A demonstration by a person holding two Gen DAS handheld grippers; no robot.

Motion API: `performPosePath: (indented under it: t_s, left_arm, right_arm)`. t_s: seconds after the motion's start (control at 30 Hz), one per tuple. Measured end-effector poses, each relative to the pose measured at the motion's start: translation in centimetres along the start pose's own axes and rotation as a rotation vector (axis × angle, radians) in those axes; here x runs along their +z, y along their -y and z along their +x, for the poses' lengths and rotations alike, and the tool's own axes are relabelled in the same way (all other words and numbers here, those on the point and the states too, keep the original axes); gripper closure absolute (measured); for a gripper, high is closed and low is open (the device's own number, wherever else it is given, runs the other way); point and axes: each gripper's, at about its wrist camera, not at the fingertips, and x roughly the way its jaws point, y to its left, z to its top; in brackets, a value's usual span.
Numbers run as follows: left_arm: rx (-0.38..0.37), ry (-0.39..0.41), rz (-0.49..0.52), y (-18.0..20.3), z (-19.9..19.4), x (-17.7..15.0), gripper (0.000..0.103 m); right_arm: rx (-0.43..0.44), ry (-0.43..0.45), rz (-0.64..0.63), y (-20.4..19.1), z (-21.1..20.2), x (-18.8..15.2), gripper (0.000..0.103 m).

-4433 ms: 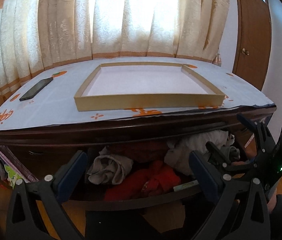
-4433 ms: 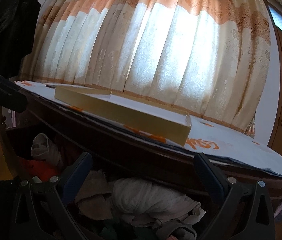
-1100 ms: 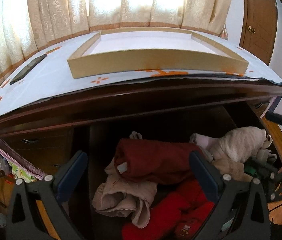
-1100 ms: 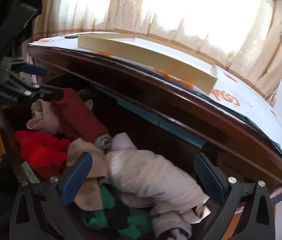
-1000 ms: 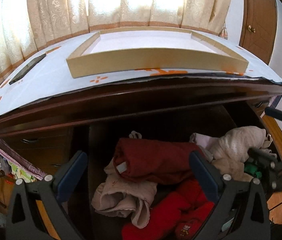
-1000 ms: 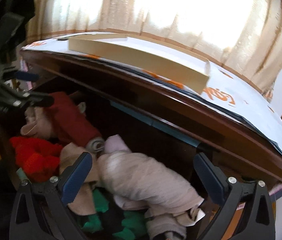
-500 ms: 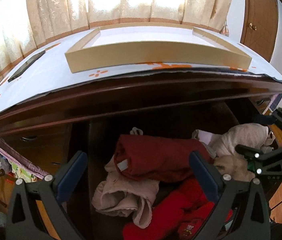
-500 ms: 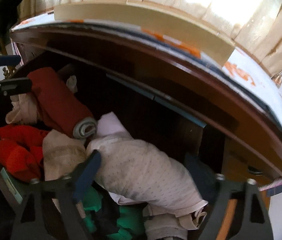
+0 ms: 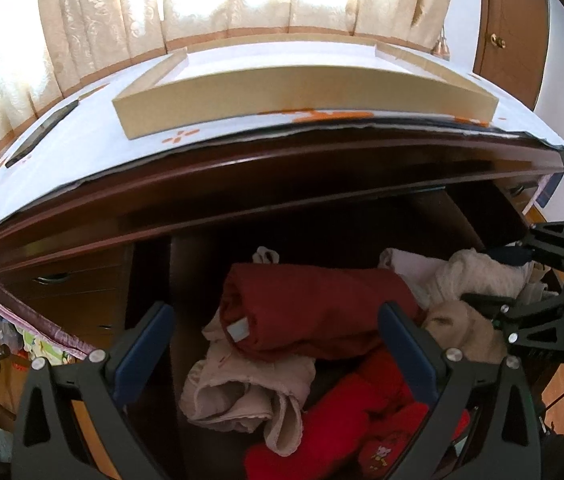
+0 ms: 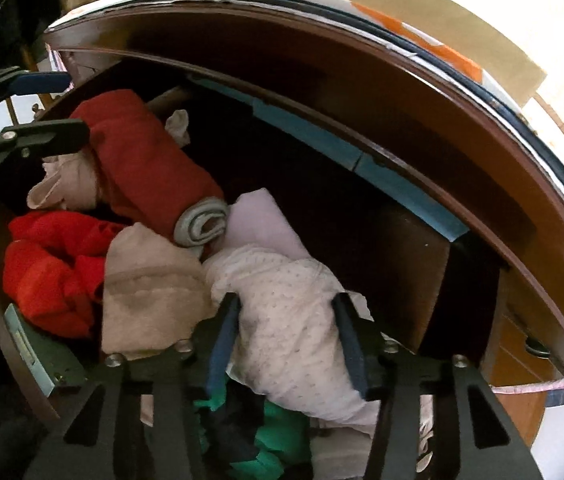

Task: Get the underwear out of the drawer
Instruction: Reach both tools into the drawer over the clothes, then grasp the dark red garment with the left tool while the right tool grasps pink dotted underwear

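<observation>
The open drawer [image 10: 22,344] holds rolled clothes. My right gripper [image 10: 286,308] has its blue pads on either side of a white dotted underwear roll [image 10: 290,332], pressing its sides. The roll also shows in the left wrist view [image 9: 478,276], with the right gripper [image 9: 494,276] around it. My left gripper [image 9: 274,336] is open and empty, above a dark red roll [image 9: 310,308], a beige garment [image 9: 242,384] and red cloth [image 9: 358,420].
The dresser top [image 9: 82,148] overhangs the drawer and carries a shallow cardboard tray [image 9: 282,92] and a dark phone [image 9: 42,132]. Green cloth [image 10: 278,440] lies under the white roll. Smaller drawers [image 9: 62,280] stand at the left; a door [image 9: 506,24] at the right.
My right gripper has moved down into the drawer and narrowed its jaws around the white dotted roll. My left gripper has stayed open and edged closer to the drawer.
</observation>
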Motion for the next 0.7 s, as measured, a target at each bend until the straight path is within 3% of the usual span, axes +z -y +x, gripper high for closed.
performPosePath:
  t_s: [0.1, 0.27, 0.7]
  left_arm:
    - [-0.031, -0.021, -0.013, -0.1, 0.4, 0.1, 0.0]
    - [-0.008, -0.042, 0.019, 0.5, 1.1, 0.4, 0.002]
    - [0.008, -0.079, 0.236, 3.7, 2.9, 1.7, 0.002]
  right_arm:
    - [0.01, 0.005, 0.001, 0.0, -0.1, -0.1, 0.056]
    - [0.017, 0.008, 0.005, 0.1, -0.3, -0.2, 0.056]
    - [0.022, 0.012, 0.0, 0.1, -0.4, -0.3, 0.056]
